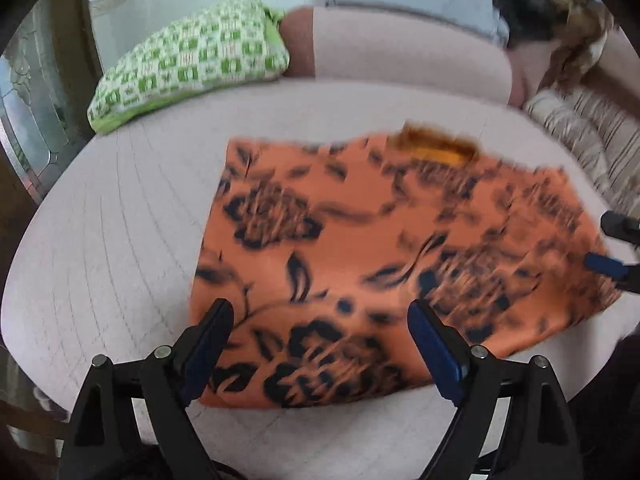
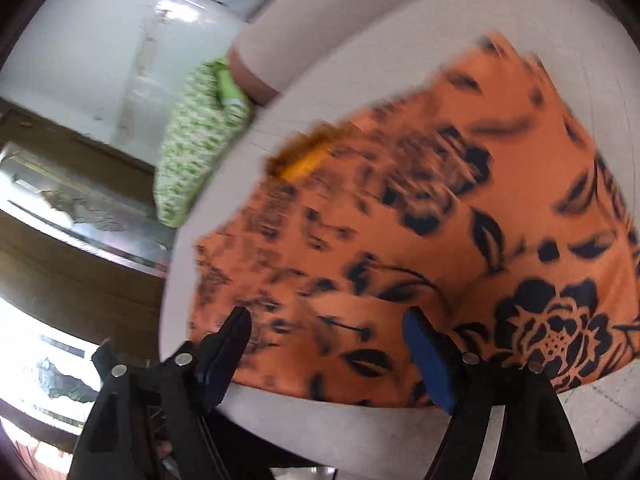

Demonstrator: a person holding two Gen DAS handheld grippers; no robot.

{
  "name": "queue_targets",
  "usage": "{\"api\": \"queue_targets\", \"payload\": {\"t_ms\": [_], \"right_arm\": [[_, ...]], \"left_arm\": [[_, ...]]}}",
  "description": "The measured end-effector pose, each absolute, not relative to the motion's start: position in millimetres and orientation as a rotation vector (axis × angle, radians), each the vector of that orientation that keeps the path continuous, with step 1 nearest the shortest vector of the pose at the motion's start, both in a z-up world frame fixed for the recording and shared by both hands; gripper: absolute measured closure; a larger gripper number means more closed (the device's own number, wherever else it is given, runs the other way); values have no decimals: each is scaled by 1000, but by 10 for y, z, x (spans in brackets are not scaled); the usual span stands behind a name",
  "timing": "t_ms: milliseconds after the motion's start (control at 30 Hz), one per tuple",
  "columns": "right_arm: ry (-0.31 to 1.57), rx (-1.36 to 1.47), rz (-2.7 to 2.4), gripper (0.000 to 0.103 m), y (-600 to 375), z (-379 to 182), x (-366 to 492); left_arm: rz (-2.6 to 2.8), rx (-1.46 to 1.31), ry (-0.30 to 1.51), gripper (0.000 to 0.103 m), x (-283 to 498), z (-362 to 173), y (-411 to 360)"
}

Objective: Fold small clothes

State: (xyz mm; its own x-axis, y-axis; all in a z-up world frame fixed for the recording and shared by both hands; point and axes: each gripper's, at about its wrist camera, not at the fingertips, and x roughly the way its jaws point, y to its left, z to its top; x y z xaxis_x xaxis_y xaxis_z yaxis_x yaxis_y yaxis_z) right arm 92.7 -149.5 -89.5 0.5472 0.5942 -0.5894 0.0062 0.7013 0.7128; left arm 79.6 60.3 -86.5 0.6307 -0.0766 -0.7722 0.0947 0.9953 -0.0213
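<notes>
An orange garment (image 1: pixel 360 248) with a dark flower print lies flat on a pale quilted surface (image 1: pixel 120 220). A brown and yellow patch (image 1: pixel 440 148) peeks out at its far edge. My left gripper (image 1: pixel 320 306) hovers open over the near edge of the cloth, with nothing pinched between its blue pads. At the right edge of the left wrist view, my right gripper (image 1: pixel 614 244) is over the cloth's right side. In the right wrist view the right gripper (image 2: pixel 326 314) stands open above the garment (image 2: pixel 440 220), not gripping it. Both views are blurred.
A green and white patterned pillow (image 1: pixel 188 64) lies at the far left of the surface. A pale pink bolster (image 1: pixel 400 52) runs along the back. A striped cushion (image 1: pixel 580 136) sits at the far right. Dark wooden furniture with glass (image 2: pixel 80 208) stands beyond the edge.
</notes>
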Motion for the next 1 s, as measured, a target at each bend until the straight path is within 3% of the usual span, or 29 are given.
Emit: {"api": "queue_targets", "payload": {"t_ms": [100,167,200,267,367,500,767,933,1000], "right_arm": [[920,708,403,17,-1493,-897,928],[1039,733,299,17,-1606,-1291,993],[994,804,317,19,-1690,-1342,953],[979,824,313,20,-1711,-1216,961],[901,757,335,19,-1807,-959,891],[998,814,233,19,-2100,-1333,903],[887,767,308,19,-2145,-783,1298],[934,951,169,20,-2701,-1348,1678],[916,956,174,20,-2711,-1231,1633]], "left_arm": [[-145,-44,851,14,792,-760,485],[-160,-41,880,14,820,-836,350],[-175,-20,924,14,853,-951,262],[-139,52,1001,14,829,-1167,108],[-110,118,969,10,823,-1183,18],[-142,54,903,10,808,-946,27],[-163,109,957,7,859,-1239,-232],[-180,102,994,7,897,-1228,-210],[-177,98,995,7,908,-1232,-194]]}}
